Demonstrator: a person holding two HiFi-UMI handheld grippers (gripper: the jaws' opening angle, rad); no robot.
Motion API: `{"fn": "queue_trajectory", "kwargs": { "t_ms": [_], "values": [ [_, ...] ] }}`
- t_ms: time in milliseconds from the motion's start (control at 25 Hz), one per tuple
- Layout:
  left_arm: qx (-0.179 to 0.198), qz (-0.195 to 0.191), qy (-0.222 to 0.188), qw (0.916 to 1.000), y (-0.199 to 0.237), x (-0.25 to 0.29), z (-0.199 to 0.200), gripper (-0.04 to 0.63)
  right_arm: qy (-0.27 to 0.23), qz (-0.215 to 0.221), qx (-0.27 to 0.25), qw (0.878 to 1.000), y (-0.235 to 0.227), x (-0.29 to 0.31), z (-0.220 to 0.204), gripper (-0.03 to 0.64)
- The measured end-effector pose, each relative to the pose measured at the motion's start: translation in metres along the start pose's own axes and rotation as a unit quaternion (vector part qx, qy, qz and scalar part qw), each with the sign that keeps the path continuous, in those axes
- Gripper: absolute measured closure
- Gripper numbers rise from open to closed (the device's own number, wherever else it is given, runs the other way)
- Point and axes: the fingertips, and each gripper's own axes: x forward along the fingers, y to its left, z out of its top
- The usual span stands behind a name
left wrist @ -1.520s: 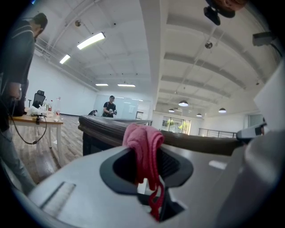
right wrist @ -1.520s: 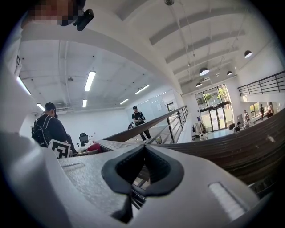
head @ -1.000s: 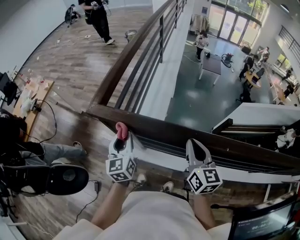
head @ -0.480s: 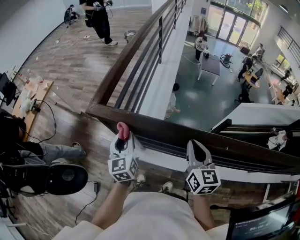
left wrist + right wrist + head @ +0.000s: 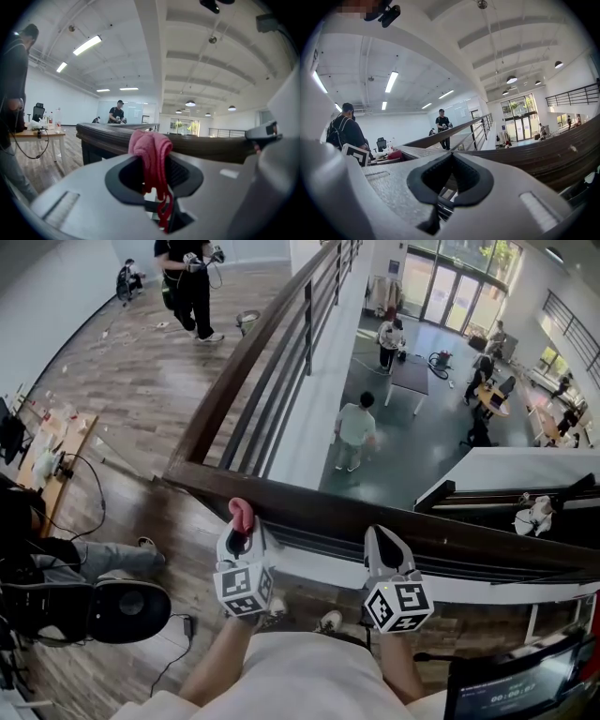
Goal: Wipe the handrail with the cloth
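Pink, soft and bunched, the cloth is pinched in your left gripper. Its jaws are closed on the cloth, a rounded wad stands above the tips, and a thin tail hangs down between them. The wad sits at the near edge of the handrail, left of the middle of the cross rail. In the left gripper view the dark wood runs just behind the cloth, but I can't tell whether the fabric is actually pressing on it.

Very little has changed over the last second. The cloth has stayed at the same spot on the rail and both grippers have barely shifted. What differs is mostly your head angle, and a person in a pale top has walked into view on the lower floor, far beyond the rail. My reading is that no wiping stroke is running: the cloth is parked at the rail, not travelling along it.

The rail is dark brown wood with a broad rounded top. It runs left to right in front of you and meets a second length at the left corner that goes off to the far side.

Your right gripper is to the right, also at the rail's near edge, with its jaws together and nothing between them.
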Motion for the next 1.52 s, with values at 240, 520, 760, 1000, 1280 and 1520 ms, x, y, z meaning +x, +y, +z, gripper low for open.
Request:
{"fn": "queue_trajectory", "kwargs": {
  "t_ms": [240, 520, 760, 1000, 1280, 1520],
  "values": [
    [0.002, -0.002, 0.004, 1.0, 0.0, 0.002, 0.001, 0.485, -0.002, 0.003, 0.006, 1.0, 0.0, 0.003, 0.001, 0.615],
    [0.012, -0.011, 0.007, 0.9998, -0.008, 0.001, -0.004, 0.485, 0.002, 0.008, 0.005, 1.0, 0.001, 0.003, -0.003, 0.615],
    [0.013, -0.013, 0.013, 0.9997, -0.016, 0.0, -0.007, 0.485, 0.005, 0.014, -0.001, 1.0, 0.001, 0.003, -0.004, 0.615],
    [0.015, -0.01, 0.013, 0.9998, -0.018, -0.001, -0.012, 0.485, 0.001, 0.023, -0.007, 1.0, 0.004, 0.003, -0.01, 0.615],
    [0.025, 0.002, 0.01, 0.9996, -0.021, -0.001, -0.009, 0.485, -0.002, 0.037, -0.009, 0.999, 0.005, 0.002, -0.007, 0.615],
    [0.024, 0.014, 0.015, 0.9995, -0.023, -0.004, -0.012, 0.485, 0.001, 0.057, -0.024, 0.998, 0.005, -0.005, -0.011, 0.615]
  ]
}}
